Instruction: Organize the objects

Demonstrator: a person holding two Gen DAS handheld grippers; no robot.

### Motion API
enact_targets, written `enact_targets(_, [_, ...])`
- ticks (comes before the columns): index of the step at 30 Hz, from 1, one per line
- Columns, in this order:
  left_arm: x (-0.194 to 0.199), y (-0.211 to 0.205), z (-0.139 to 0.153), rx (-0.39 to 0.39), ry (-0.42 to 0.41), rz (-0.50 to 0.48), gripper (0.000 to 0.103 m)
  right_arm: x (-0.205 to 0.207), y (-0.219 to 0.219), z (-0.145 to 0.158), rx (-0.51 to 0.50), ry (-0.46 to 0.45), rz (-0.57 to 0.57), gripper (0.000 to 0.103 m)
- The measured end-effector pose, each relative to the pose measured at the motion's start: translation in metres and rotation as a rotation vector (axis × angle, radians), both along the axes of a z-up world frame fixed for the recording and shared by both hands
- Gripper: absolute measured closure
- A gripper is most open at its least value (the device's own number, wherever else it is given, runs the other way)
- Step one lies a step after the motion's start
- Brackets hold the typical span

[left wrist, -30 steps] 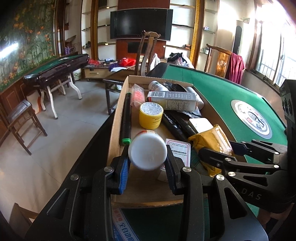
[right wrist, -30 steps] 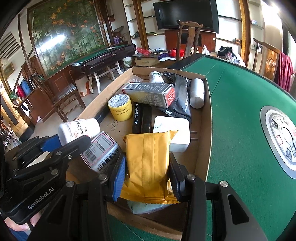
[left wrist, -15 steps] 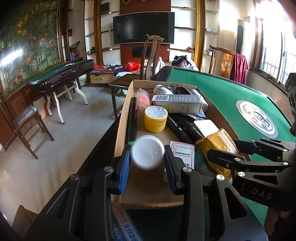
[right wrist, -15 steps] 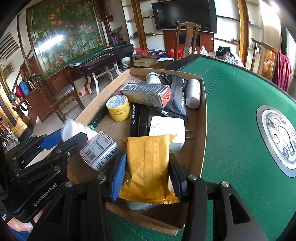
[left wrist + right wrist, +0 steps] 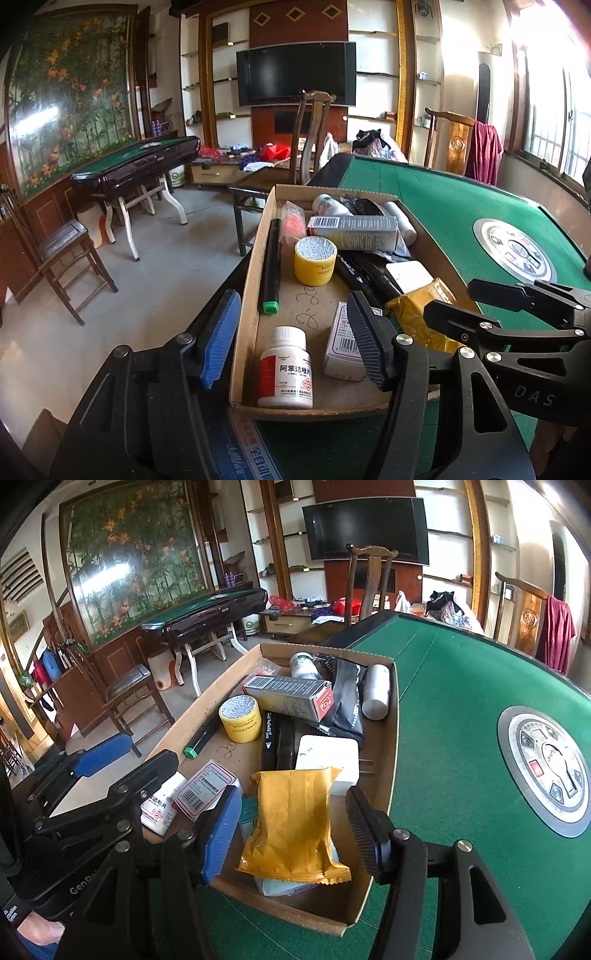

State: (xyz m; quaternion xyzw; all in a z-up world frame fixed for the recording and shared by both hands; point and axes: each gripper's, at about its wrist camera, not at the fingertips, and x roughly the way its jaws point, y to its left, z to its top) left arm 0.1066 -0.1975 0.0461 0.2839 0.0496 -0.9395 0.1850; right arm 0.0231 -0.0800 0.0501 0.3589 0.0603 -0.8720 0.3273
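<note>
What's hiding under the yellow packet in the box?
Under the yellow packet a pale, whitish wrapper pokes out at its near end. The packet covers the rest, so I cannot tell what it is.

A green felt-topped gaming table [image 5: 461, 701] with a round silver control panel [image 5: 546, 771] set in its centre carries a shallow brown cardboard box [image 5: 391, 738] at its near corner.

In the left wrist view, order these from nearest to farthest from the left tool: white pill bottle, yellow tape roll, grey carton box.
1. White pill bottle with red label: between the left tool's open pads, box front.
2. Yellow tape roll: box middle.
3. Grey carton box: rear, atop other items.
</note>
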Motion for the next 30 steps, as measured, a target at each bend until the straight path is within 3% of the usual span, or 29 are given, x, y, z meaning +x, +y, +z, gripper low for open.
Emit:
enact_targets(5, [0.006, 0.005, 0.004, -0.039, 0.044, 0.044, 0.033, 0.002, 0.003, 0.003, -0.009, 0.012, -0.011, 0.038])
enact_targets(10, [0.012, 0.007, 0.006, -0.045, 0.096, 0.049, 0.033, 0.006, 0.008, 0.005, -0.013, 0.044, -0.028, 0.033])
enact_targets(16, [0.013, 0.002, 0.006, -0.01, 0.08, 0.068, 0.031, 0.012, 0.01, 0.004, -0.007, 0.085, -0.047, 0.031])
enact_targets(21, [0.014, 0.008, 0.008, -0.058, 0.059, 0.096, 0.031, 0.013, 0.015, 0.007, -0.036, 0.103, -0.052, 0.031])
enact_targets(25, [0.023, 0.012, 0.015, -0.049, 0.089, 0.087, 0.031, 0.014, 0.017, 0.008, -0.046, 0.108, -0.051, 0.031])
enact_targets(27, [0.024, 0.015, 0.016, -0.074, 0.08, 0.118, 0.026, 0.015, 0.019, 0.008, -0.053, 0.11, -0.051, 0.031])
enact_targets(30, [0.029, 0.019, 0.018, -0.075, 0.091, 0.086, 0.024, 0.016, 0.021, 0.009, -0.06, 0.114, -0.053, 0.031])
